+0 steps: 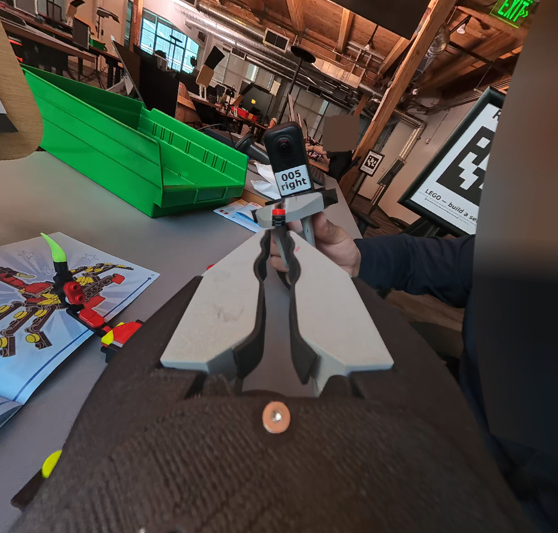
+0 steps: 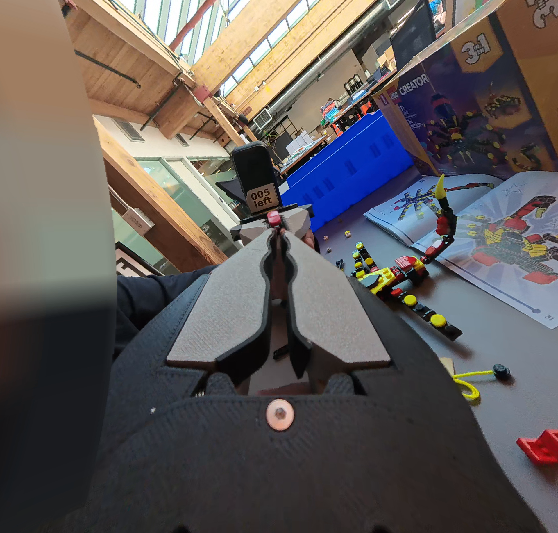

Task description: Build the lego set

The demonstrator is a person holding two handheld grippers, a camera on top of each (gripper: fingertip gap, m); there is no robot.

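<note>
Red-black lego piece point(image 1: 278, 218) — pinched tip-to-tip betw. left gripper point(image 1: 271, 231) & right gripper point(image 2: 276, 231), both nearly closed, above grey table point(image 1: 90, 204).

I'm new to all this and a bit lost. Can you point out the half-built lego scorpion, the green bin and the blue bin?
lego scorpion point(image 2: 392, 276): right wrist view, on its yellow and red body.
green bin point(image 1: 126, 153): left wrist view, on its long side wall.
blue bin point(image 2: 347, 171): right wrist view, on its near side wall.
</note>
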